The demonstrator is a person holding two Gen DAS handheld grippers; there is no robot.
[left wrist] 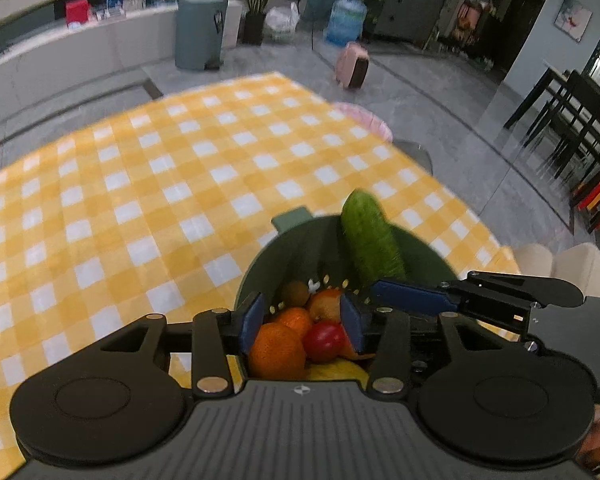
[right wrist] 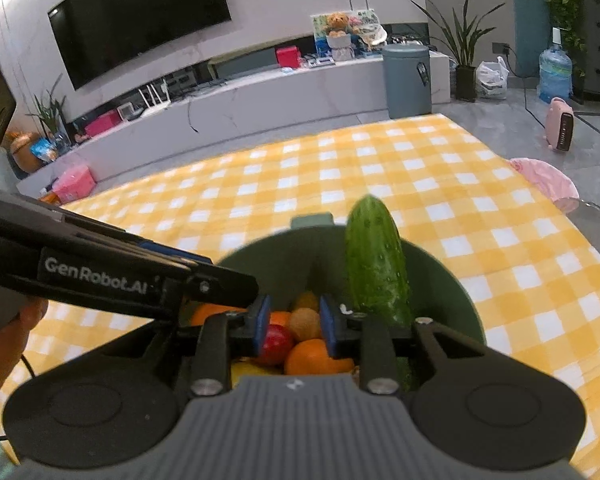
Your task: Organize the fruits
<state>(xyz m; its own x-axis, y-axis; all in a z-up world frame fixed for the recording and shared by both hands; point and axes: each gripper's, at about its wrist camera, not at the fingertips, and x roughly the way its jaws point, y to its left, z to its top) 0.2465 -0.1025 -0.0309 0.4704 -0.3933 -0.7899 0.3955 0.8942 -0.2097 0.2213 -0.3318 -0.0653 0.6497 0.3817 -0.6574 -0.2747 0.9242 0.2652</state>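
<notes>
Left gripper (left wrist: 302, 322) hovers over the green colander (left wrist: 428, 252), jaws apart and empty. Right gripper (right wrist: 294, 326), likewise parted and empty, hangs beside it. Ahead of both, the cucumber (right wrist: 376, 264) leans on the far wall, long axis near upright, tip above the rim. Oranges (left wrist: 276, 350) and a red fruit (left wrist: 324, 340) lie below the pads.

Below my two grippers I count one green basket (right wrist: 452, 300), and in it one cucumber (right wrist: 376, 268), one red apple (left wrist: 324, 340), two kiwis (right wrist: 305, 323), at least three oranges (left wrist: 276, 354), and something yellow (left wrist: 340, 372) I cannot tell.
</notes>
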